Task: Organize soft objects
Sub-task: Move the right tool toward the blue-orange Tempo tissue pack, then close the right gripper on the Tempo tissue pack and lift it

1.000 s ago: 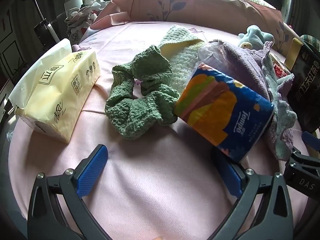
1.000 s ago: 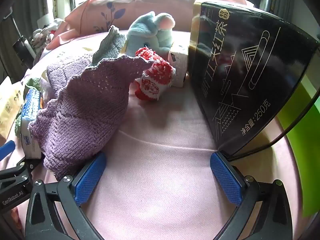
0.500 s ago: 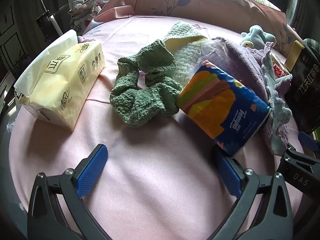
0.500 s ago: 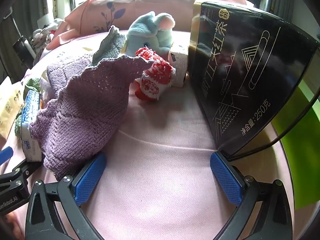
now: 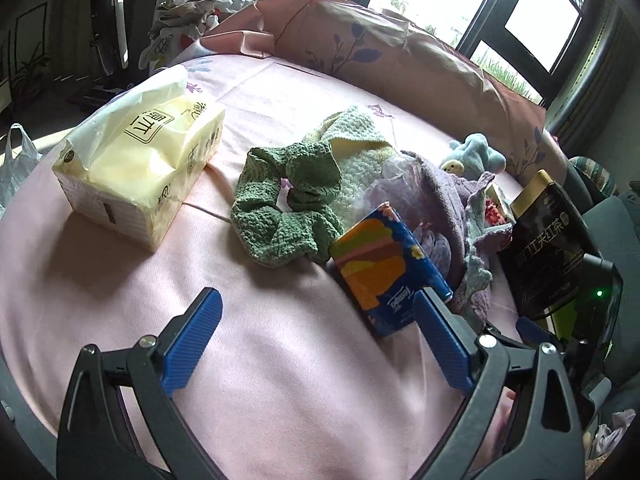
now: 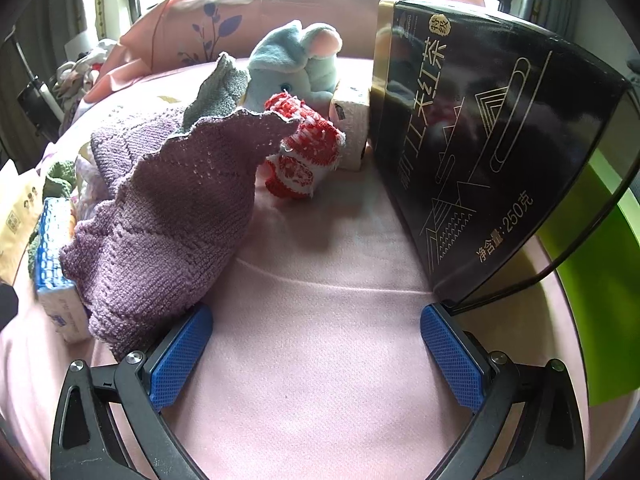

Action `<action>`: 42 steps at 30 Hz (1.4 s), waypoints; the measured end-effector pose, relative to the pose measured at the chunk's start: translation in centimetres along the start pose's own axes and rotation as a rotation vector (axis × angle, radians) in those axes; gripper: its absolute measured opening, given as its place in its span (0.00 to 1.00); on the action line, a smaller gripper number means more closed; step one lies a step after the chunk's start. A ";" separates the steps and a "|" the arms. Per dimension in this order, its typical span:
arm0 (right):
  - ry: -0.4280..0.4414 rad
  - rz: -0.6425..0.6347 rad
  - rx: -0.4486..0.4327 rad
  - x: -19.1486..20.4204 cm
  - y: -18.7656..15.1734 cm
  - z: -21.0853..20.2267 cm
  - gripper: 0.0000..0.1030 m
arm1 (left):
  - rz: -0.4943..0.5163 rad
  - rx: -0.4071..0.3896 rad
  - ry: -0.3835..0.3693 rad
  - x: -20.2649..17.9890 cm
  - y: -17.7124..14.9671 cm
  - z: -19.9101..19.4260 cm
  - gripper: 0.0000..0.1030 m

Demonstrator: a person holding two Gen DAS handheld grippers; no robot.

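Soft things lie on a pink cloth-covered table: a green knitted piece, a cream knitted cloth, a purple knitted cloth, a blue plush toy and a red-and-white knitted piece. A yellow tissue pack lies at the left and a blue Tempo tissue pack leans on the purple cloth. My left gripper is open and empty, just short of the Tempo pack. My right gripper is open and empty, its left finger beside the purple cloth.
A tall black tea box stands at the right, close to my right gripper's right finger. A small cream box sits behind the red piece. A pink pillow lines the far edge. A green sheet lies right of the box.
The left gripper has drawn back and risen, so the tissue packs and green piece look smaller and farther. The right gripper has barely moved.
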State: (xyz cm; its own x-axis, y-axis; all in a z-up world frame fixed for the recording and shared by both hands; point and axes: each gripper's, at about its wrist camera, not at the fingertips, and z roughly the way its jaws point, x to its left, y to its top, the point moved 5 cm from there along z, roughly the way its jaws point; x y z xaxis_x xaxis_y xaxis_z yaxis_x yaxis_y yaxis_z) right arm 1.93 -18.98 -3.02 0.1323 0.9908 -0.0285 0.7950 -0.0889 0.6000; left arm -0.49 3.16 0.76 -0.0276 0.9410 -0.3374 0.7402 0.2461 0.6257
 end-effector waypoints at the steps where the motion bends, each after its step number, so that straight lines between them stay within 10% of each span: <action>1: -0.007 0.005 -0.002 0.1 -0.2 -0.3 1.00 | -0.011 -0.011 -0.005 0.1 0.2 -0.2 0.93; 10: 0.026 -0.096 -0.173 2.4 0.1 -6.0 1.00 | -0.012 -0.089 0.066 1.3 1.3 -1.9 0.93; 25: 0.160 -0.063 -0.221 4.1 3.5 -10.5 1.00 | -0.042 -0.082 -0.003 1.3 1.7 -2.3 0.88; 31: 0.377 -0.098 -0.190 7.9 6.6 -12.2 0.82 | -0.095 0.015 -0.167 0.7 1.2 -1.4 0.77; 34: 0.510 -0.117 -0.116 9.9 6.6 -11.1 0.53 | -0.124 0.090 -0.260 -0.1 0.5 -0.6 0.73; 42: 0.540 -0.158 0.056 12.2 4.7 -6.8 0.43 | -0.108 0.196 -0.233 -1.6 -1.4 1.6 0.54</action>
State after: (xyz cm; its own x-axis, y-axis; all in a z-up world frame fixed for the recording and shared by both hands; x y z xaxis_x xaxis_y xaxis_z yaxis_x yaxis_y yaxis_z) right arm 3.26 -6.61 4.89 -0.3013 0.9026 0.3075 0.8127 0.0744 0.5780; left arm -0.43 0.99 -0.67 0.0247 0.8278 -0.5605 0.8574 0.2707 0.4377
